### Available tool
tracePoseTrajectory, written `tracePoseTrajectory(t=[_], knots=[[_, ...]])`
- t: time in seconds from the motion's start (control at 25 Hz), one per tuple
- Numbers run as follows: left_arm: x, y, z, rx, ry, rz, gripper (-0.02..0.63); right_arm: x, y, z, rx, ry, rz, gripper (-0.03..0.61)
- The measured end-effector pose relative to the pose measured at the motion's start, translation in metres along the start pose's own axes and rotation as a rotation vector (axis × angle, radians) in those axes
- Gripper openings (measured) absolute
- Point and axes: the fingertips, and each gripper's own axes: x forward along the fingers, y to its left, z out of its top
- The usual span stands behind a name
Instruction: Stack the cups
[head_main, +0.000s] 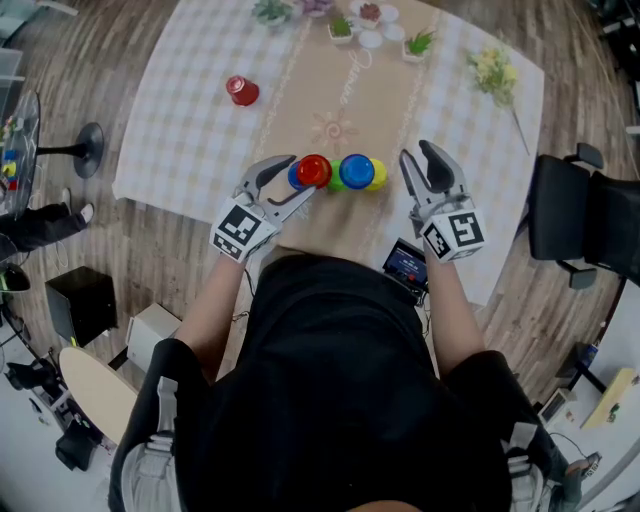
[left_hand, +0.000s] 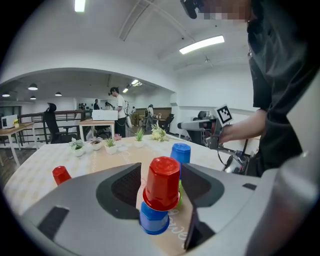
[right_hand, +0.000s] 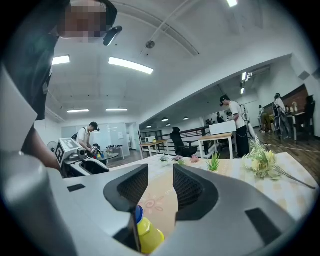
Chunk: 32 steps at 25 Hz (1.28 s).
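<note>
A red cup (left_hand: 162, 182) sits upside down, slightly tilted, on a blue cup (left_hand: 153, 220) near the table's front edge. This pair (head_main: 312, 171) stands between the jaws of my left gripper (head_main: 300, 177), whose pads are a little off the red cup's sides, so it is open. A green cup (left_hand: 179, 192) peeks out just behind. To the right a second blue cup (head_main: 356, 171) rests on a yellow cup (head_main: 378, 176). My right gripper (head_main: 416, 152) hangs open and empty right of them; the yellow cup (right_hand: 147, 236) shows below its left jaw. A lone red cup (head_main: 241, 90) stands far left.
The table (head_main: 180, 130) has a checked cloth with a beige runner. Small potted plants (head_main: 341, 27) and a yellow flower sprig (head_main: 494, 70) line its far side. A small screen device (head_main: 405, 264) lies at the near edge. A black chair (head_main: 580, 220) stands right. People are in the background.
</note>
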Motion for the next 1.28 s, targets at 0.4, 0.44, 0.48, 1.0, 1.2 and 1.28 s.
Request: tracePoseTrajectory(t=[0.4, 0.44, 0.48, 1.0, 1.2, 1.28], knots=[[-0.066, 0.112, 0.011, -0.175, -0.206, 0.298, 0.239, 0.01, -0.013, -0.012, 0.029, 0.014, -0.003, 0.166], [-0.067, 0.127, 0.004, -0.197, -0.197, 0.335, 0.239, 0.012, -0.015, -0.013, 0.03, 0.015, -0.003, 0.166], [-0.067, 0.142, -0.004, -0.214, -0.183, 0.367, 0.239, 0.014, -0.017, -0.014, 0.032, 0.017, -0.003, 0.166], [-0.012, 0.272, -0.08, -0.288, 0.054, 0.559, 0.298, 0.044, -0.053, -0.037, 0.079, 0.086, -0.031, 0.164], [0.002, 0.288, -0.087, -0.284, 0.071, 0.566, 0.266, 0.054, -0.055, -0.044, 0.099, 0.096, -0.029, 0.164], [0.003, 0.29, -0.087, -0.293, 0.064, 0.57, 0.232, 0.056, -0.057, -0.046, 0.108, 0.094, -0.032, 0.163]])
